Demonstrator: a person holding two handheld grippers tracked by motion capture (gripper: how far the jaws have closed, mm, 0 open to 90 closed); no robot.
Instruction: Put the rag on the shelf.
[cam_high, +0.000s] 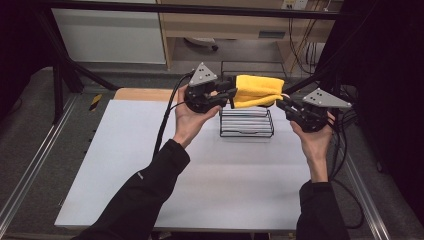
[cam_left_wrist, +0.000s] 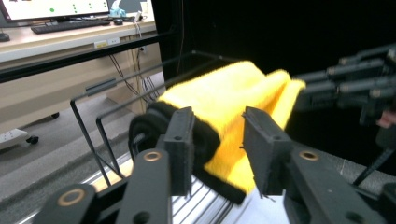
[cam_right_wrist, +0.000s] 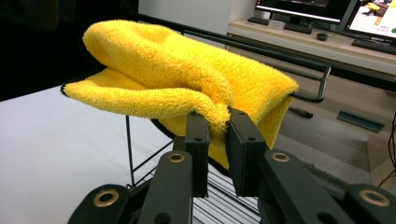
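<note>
Two grippers were held up over the far part of the white table (cam_high: 150, 165), with a yellow towel (cam_high: 257, 90) stretched between them. The towel was lifted just above a black wire rack (cam_high: 247, 123), which stood on the table at about 12 o'clock from the middle. The left gripper (cam_high: 226, 96) was at the 9 o'clock end of the towel. Its jaws were seen a fair way apart in the left gripper view, with the black-edged towel end lying between them, so it could not be told if a real hold was kept there. The right gripper (cam_high: 283, 103) was at the 3 o'clock end, and its jaws were closed tight on a folded bit of fluffy cloth. The towel looked soft, thick and light, and it sagged and bunched where it was not held. It would likely not be broken or slipped easily, since the fuzzy cloth is gripped well. It was judged best taken by a corner or the black edge, with two far-apart holds so it could be kept spread.
</note>
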